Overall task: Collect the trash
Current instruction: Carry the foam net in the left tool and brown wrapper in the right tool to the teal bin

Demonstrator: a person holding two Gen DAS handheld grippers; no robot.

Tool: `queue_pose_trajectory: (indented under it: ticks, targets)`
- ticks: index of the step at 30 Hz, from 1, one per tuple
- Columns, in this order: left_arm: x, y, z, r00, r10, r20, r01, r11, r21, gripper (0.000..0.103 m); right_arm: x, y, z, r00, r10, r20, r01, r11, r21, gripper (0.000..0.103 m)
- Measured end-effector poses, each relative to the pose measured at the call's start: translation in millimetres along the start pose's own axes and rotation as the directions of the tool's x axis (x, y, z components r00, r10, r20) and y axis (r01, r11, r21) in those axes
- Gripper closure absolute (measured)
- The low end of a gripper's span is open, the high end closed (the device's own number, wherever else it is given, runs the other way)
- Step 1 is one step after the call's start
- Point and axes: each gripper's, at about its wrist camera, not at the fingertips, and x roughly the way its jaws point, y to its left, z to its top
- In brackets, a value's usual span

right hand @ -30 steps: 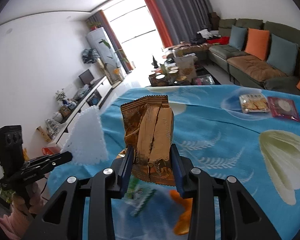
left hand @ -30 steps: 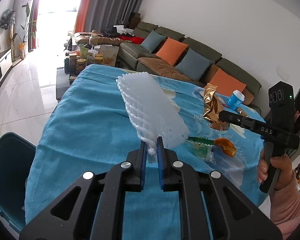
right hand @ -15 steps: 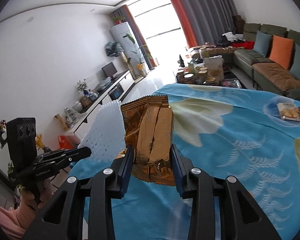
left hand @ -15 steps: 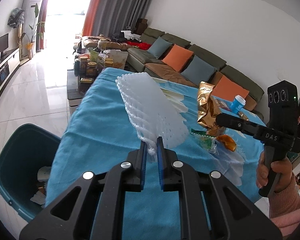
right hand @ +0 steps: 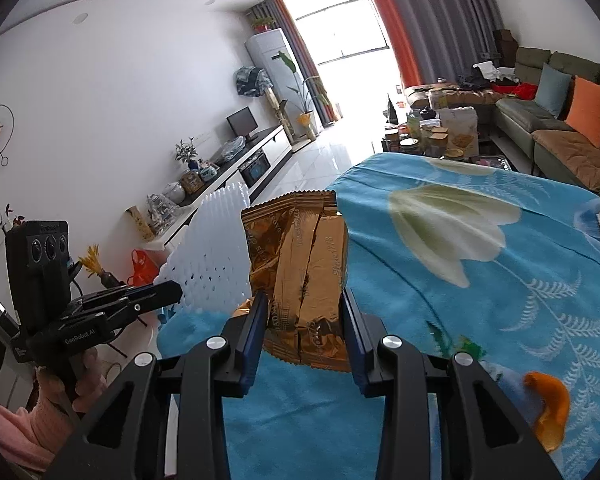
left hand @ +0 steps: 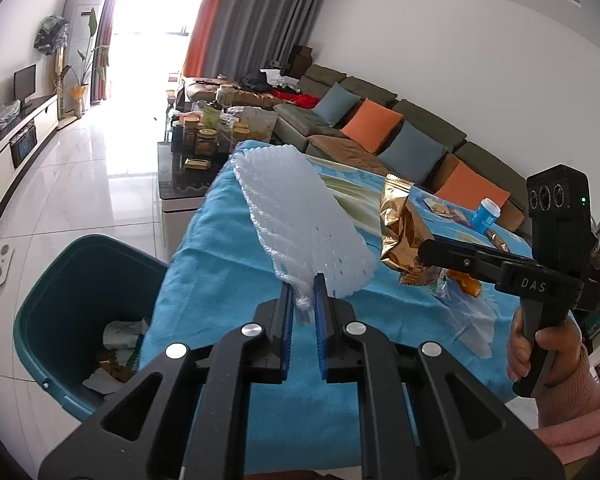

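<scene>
My left gripper [left hand: 303,294] is shut on a white foam fruit net [left hand: 300,216], held up above the blue tablecloth; the net also shows in the right wrist view [right hand: 216,264]. My right gripper [right hand: 303,312] is shut on a crumpled gold foil snack bag [right hand: 304,280], seen from the left wrist as well [left hand: 402,232], just right of the net. A dark teal trash bin [left hand: 56,320] stands on the floor left of the table, with paper scraps inside. An orange peel [right hand: 550,404] and a green wrapper [right hand: 456,346] lie on the cloth.
The table [left hand: 220,248] has a blue flowered cloth. A blue cup [left hand: 486,214] and snack packets [left hand: 440,208] lie at its far side. A glass coffee table with jars [left hand: 200,140], a green sofa [left hand: 380,136] and a TV cabinet [left hand: 16,136] stand beyond.
Both grippers have moved left toward the table's left edge, carrying the net and the gold bag. The trash bin has come fully into the left wrist view.
</scene>
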Motion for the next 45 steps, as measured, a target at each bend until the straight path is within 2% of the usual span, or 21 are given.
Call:
queue_pose_trajectory:
  ticks: [26, 45]
  targets:
    - [-43, 38, -17, 0.995, 0.098, 0.034, -0.097, 0.994, -0.046, 0.093, 46, 48, 5, 0.995, 0.068, -0.068, -0.073, 0.994, -0.077, 0.068]
    - [-63, 64, -27, 0.983, 0.177, 0.039, -0.172, 0.980, -0.105, 0.093, 78, 75, 16, 0.989, 0.101, -0.107, -0.114, 0.985, -0.129, 0.068]
